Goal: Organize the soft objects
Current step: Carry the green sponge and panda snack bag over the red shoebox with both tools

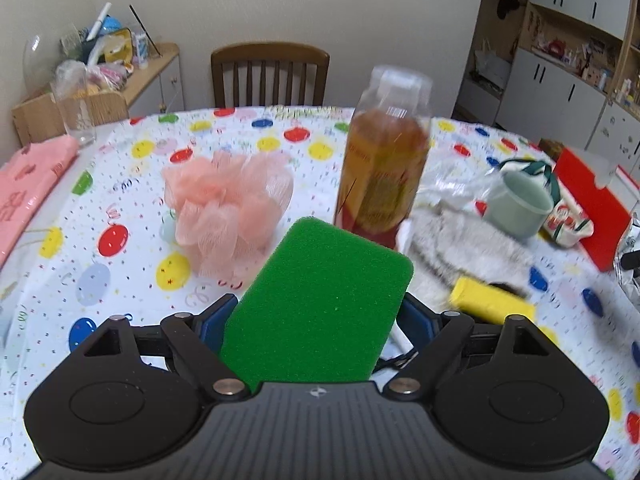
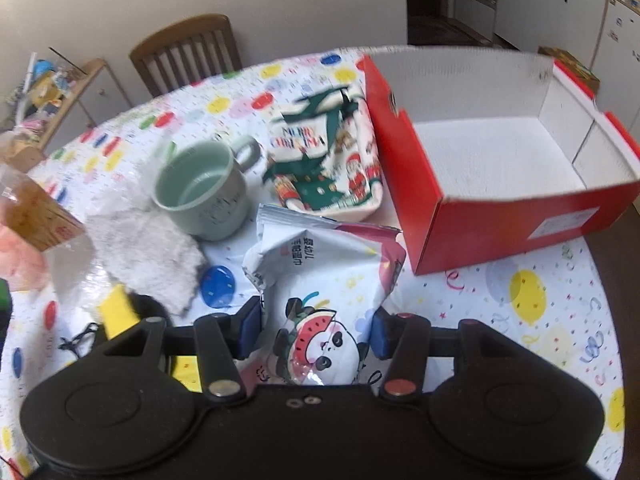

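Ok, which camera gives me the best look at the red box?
The right wrist view. There the red box shows whole: open top, white inside with nothing visible in it, standing on the table right of the Christmas pouch. The left wrist view catches only a blurred red slab at the far right edge, behind the green mug.

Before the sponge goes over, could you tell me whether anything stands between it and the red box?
Yes. Between the green sponge, held in the left gripper, and the red box stand the bottle, the mug and the Christmas pouch.
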